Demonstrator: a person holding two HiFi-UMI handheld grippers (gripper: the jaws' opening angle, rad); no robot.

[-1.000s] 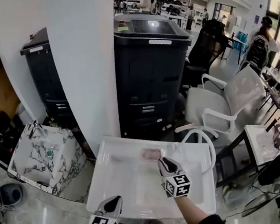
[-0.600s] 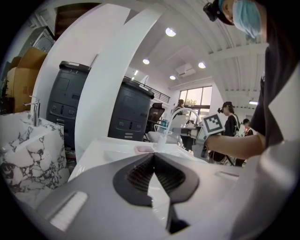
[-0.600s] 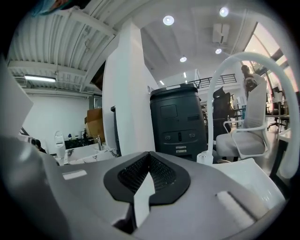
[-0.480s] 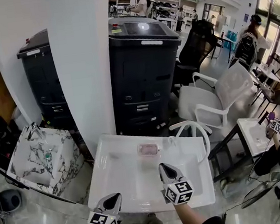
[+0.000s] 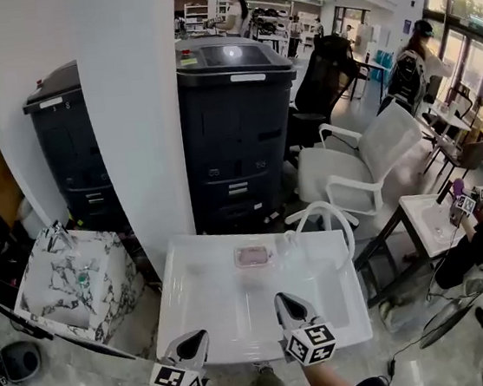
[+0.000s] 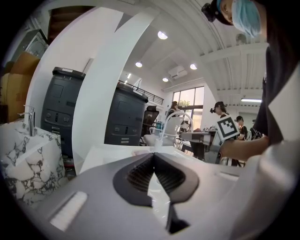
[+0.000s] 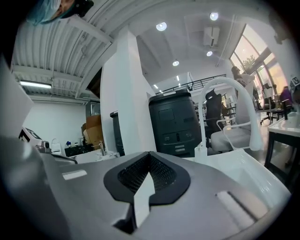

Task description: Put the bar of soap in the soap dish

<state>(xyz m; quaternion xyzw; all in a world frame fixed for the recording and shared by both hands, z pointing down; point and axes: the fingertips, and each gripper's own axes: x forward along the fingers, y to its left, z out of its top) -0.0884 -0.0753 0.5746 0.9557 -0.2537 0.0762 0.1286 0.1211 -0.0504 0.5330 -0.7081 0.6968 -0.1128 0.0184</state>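
Observation:
A pink bar of soap (image 5: 253,255) lies in a small clear soap dish (image 5: 240,265) on the back ledge of the white sink (image 5: 205,319), left of the arched white faucet (image 5: 325,217). My right gripper (image 5: 284,299) hovers over the sink's front part, well short of the dish, shut with nothing in it; in the right gripper view its jaws (image 7: 149,153) meet at the tips. My left gripper (image 5: 195,338) is at the sink's front edge, also shut and empty, its tips (image 6: 153,154) touching. The soap is barely visible in either gripper view.
A white pillar (image 5: 140,113) rises behind the sink between two black machines (image 5: 238,127). A marble-patterned washstand (image 5: 68,270) stands at the left, a white chair (image 5: 369,163) and another small basin (image 5: 428,217) at the right. People are at the far back.
My right gripper has drawn back from beside the soap dish toward the sink's front edge. The soap stays in the dish. The left gripper has hardly moved.

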